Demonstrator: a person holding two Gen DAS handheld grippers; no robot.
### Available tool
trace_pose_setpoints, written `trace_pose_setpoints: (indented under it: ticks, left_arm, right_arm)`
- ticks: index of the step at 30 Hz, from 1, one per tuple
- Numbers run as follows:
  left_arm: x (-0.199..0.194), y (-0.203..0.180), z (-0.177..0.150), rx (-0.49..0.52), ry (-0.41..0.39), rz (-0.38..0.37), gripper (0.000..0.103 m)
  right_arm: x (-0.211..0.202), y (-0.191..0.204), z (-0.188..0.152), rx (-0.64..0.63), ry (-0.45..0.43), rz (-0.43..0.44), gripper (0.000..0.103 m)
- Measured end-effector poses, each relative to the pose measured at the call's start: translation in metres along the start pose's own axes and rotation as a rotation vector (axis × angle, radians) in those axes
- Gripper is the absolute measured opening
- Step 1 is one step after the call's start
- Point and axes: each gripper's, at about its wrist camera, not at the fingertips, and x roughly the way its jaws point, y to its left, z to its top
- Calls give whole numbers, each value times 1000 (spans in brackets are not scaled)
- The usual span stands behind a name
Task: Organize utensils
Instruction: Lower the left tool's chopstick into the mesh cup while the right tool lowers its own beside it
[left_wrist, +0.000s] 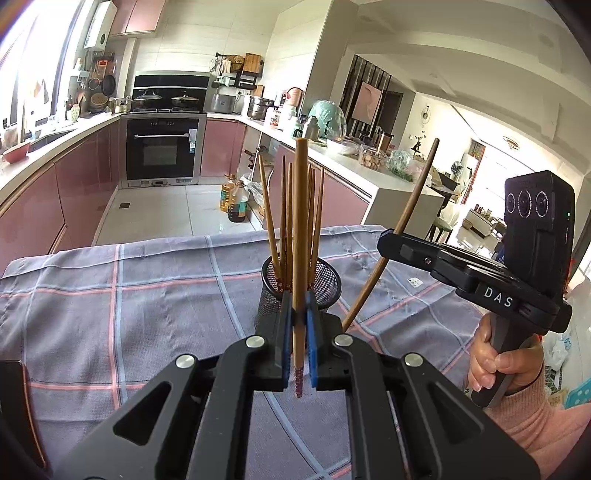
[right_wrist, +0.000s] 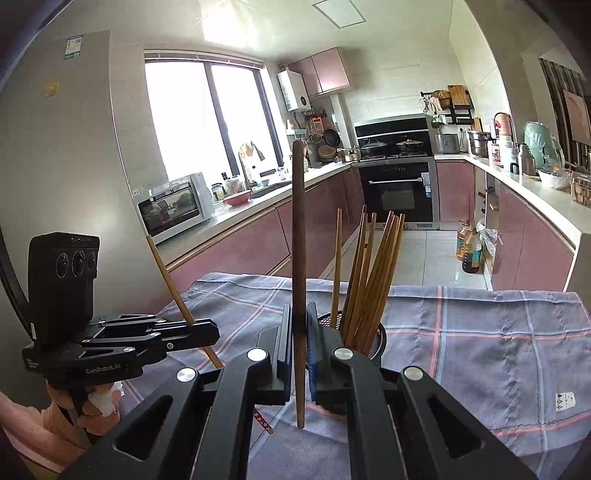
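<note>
My left gripper (left_wrist: 298, 308) is shut on a light wooden chopstick (left_wrist: 300, 229) that stands upright just in front of a black mesh cup (left_wrist: 327, 282). Several light chopsticks (left_wrist: 284, 221) stand in that cup. To the right, my right gripper (left_wrist: 388, 240) is shut on a dark brown chopstick (left_wrist: 410, 210), tilted. In the right wrist view the right gripper (right_wrist: 299, 323) clamps the dark chopstick (right_wrist: 297, 240) upright, with the mesh cup (right_wrist: 380, 338) and its chopsticks (right_wrist: 373, 273) just behind on the right. The left gripper (right_wrist: 212, 332) shows at the left with its light chopstick (right_wrist: 171, 277).
A grey plaid cloth (left_wrist: 147, 288) covers the table (right_wrist: 498, 332). A hand in a pink sleeve (left_wrist: 495, 363) grips the right tool's handle. Beyond the table's far edge lie the kitchen floor, oil bottles (left_wrist: 236, 201) and pink cabinets (right_wrist: 454, 192).
</note>
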Motion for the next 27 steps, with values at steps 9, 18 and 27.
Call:
trace_pose_setpoints:
  ticks: [9, 18, 27]
  left_arm:
    - [-4, -2, 7, 7, -20, 13, 7]
    - [-17, -5, 30, 19, -80, 8, 7]
    - [-27, -15, 54, 39, -142, -7, 7]
  right_arm:
    - [-4, 4, 9, -11, -25, -3, 6]
    - [-11, 5, 28, -20, -73, -9, 6]
    - [-10, 7, 43, -28, -99, -7, 6]
